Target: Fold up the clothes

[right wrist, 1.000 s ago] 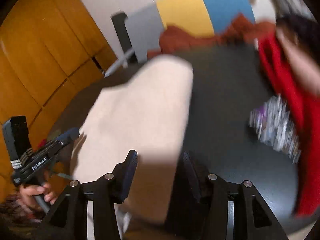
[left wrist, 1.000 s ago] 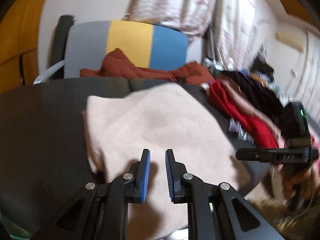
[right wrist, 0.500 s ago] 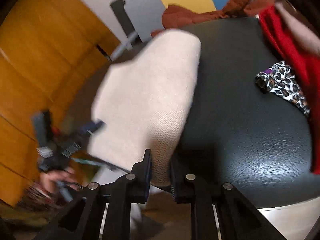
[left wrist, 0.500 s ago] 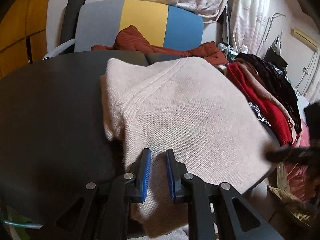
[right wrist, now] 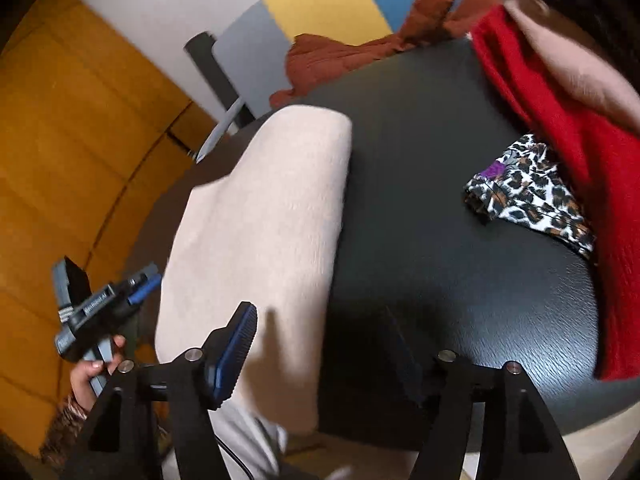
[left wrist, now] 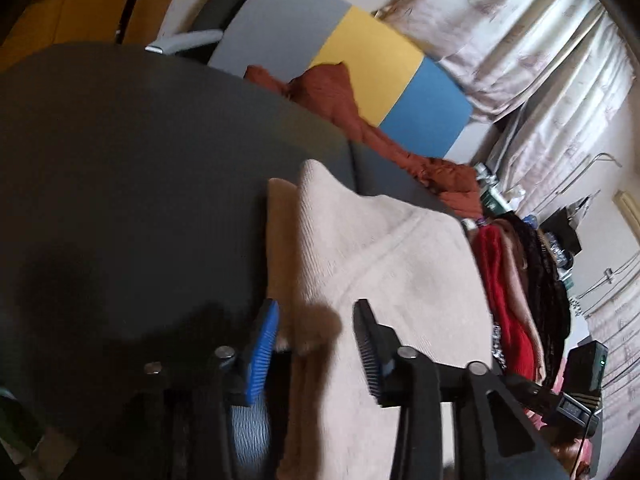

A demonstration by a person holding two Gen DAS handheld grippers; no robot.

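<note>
A folded beige knitted sweater [left wrist: 384,264] lies on a round black table [left wrist: 120,200], its near end hanging over the table's edge. The left gripper [left wrist: 316,340] and right gripper [right wrist: 324,336] both hover spread wide, holding nothing. Bare tabletop lies at either side. A red garment [right wrist: 560,152] and leopard-print cloth [right wrist: 528,196] lie to the right.

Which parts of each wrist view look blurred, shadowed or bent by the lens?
Left wrist view: the near edge of the sweater is smeared, a shadow falls on the table, and the curtains bow with the fisheye. Right wrist view: the red garment is blurred at top right, while the leopard cloth stays sharp.
</note>
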